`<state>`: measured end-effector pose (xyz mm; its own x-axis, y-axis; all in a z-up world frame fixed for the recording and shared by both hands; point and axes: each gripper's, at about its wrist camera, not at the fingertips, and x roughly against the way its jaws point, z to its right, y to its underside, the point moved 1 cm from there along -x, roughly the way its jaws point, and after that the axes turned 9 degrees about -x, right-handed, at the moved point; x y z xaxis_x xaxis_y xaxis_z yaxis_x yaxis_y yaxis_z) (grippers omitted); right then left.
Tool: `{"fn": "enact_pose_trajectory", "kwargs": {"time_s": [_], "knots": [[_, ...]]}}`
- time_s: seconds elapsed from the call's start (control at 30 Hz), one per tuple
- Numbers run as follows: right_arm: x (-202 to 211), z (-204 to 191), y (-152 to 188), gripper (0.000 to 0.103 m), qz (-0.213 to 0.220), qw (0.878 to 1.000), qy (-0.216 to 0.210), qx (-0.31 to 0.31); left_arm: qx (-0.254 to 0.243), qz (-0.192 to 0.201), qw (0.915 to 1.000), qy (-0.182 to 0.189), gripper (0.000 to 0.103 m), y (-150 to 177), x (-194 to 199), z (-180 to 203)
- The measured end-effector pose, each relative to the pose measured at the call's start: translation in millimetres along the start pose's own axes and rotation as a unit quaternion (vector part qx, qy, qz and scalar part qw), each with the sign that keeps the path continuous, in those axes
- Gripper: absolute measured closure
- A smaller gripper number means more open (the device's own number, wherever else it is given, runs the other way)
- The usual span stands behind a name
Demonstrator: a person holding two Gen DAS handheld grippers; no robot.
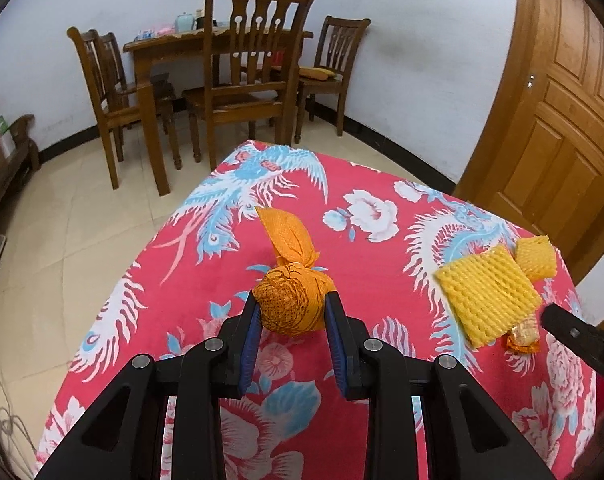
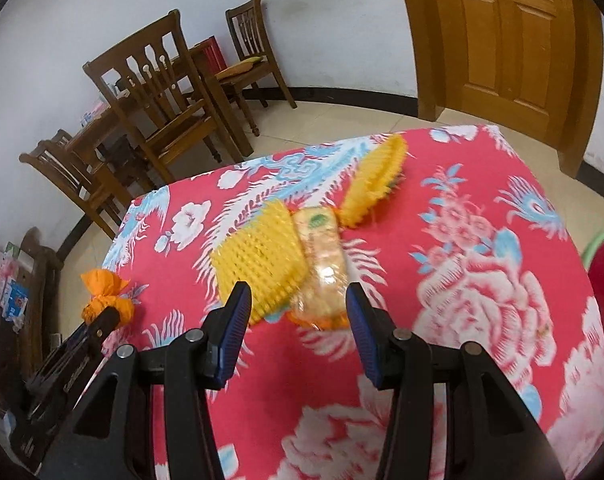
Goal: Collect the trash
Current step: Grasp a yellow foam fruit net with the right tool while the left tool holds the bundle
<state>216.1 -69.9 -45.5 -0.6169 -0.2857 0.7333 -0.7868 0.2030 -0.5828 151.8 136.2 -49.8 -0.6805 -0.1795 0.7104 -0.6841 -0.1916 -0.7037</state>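
Orange wrapper (image 1: 291, 304) is sitting clenched in left gripper (image 1: 290, 308); only the right wrist view is showing right gripper (image 2: 297, 300) gaping, empty, before a clear packet (image 2: 322, 268).

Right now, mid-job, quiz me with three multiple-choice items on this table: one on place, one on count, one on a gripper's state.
1. Where does the clear snack wrapper lie?
A. beside the flat yellow foam net
B. on a chair
C. on the floor

2. How many yellow foam nets are on the red cloth?
A. one
B. two
C. four

3. What is the left gripper doing?
A. hanging open over bare cloth
B. closed on the orange bundle
C. holding a foam net

Answers: 1 A, it lies against the net's edge. 2 B, one flat, one rolled foam net. 3 B, both pads press the bundle.
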Motion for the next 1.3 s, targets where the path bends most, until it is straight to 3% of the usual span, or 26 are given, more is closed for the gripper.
{"fn": "enact_pose_trajectory", "kwargs": {"time_s": [0.27, 0.43, 0.63, 0.97, 1.3], "knots": [[-24.7, -12.0, -4.2, 0.055, -0.002, 1.000, 0.014, 0.019, -0.002, -0.005, 1.0000, 0.005, 0.072, 1.0, -3.6, 1.5], [-30.7, -17.0, -3.0, 0.089, -0.001, 0.999, 0.019, 0.030, -0.001, -0.005, 1.0000, 0.005, 0.072, 1.6, -3.6, 1.7], [-19.6, -11.3, -0.2, 0.090, 0.005, 1.000, 0.007, 0.019, -0.002, -0.005, 0.9999, 0.008, 0.072, 1.8, -3.8, 2.3], [38.6, -2.1, 2.8, 0.090, 0.044, 0.999, -0.027, 0.011, -0.006, -0.007, 0.9999, 0.014, 0.072, 2.8, -4.7, 4.6], [86.6, 24.6, 2.4, 0.090, 0.079, 0.996, -0.028, -0.010, -0.008, -0.009, 0.9998, 0.014, 0.072, 3.6, -4.5, 7.1]]}}
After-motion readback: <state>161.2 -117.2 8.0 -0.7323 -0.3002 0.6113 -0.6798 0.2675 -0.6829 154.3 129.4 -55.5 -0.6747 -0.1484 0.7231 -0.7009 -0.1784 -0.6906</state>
